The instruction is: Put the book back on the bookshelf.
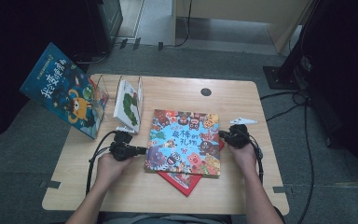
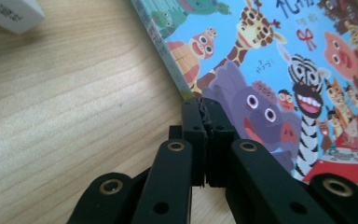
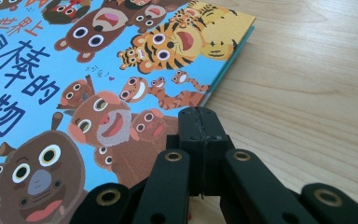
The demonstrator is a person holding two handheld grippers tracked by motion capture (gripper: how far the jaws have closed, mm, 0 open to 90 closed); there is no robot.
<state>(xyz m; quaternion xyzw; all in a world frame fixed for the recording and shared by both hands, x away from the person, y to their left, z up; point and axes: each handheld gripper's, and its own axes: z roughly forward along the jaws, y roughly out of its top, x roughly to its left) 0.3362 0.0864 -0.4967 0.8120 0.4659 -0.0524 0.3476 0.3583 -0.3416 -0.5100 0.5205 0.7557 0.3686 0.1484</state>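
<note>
The animal picture book (image 1: pixel 185 142) lies flat near the middle of the wooden table (image 1: pixel 242 98), a glossy square hardcover crowded with cartoon animals and blue lettering; it rests on a red book (image 1: pixel 181 181) whose corner pokes out toward the table's near edge. In the high view the left gripper (image 1: pixel 142 150) points at the book's left edge, held low in a hand (image 1: pixel 111 165) with the forearm coming up from the near edge. The right gripper (image 1: pixel 223 135) sits at the book's right edge, gripped from behind by the other hand (image 1: pixel 243 154). Toward the far left corner a clear stand (image 1: pixel 100 95) holds a blue book (image 1: pixel 63 88) leaning outward, and a white book (image 1: pixel 129 103) stands upright beside it. A small white paper shape (image 1: pixel 243 121) lies near the right edge.

In the left gripper view the matte black jaws are pressed together with nothing between them, tips touching the book's spine edge (image 2: pixel 172 70) above pale grained wood.

In the right gripper view the jaws are likewise closed on nothing, tips over the cover's edge by the tiger drawings (image 3: pixel 186 42).
</note>
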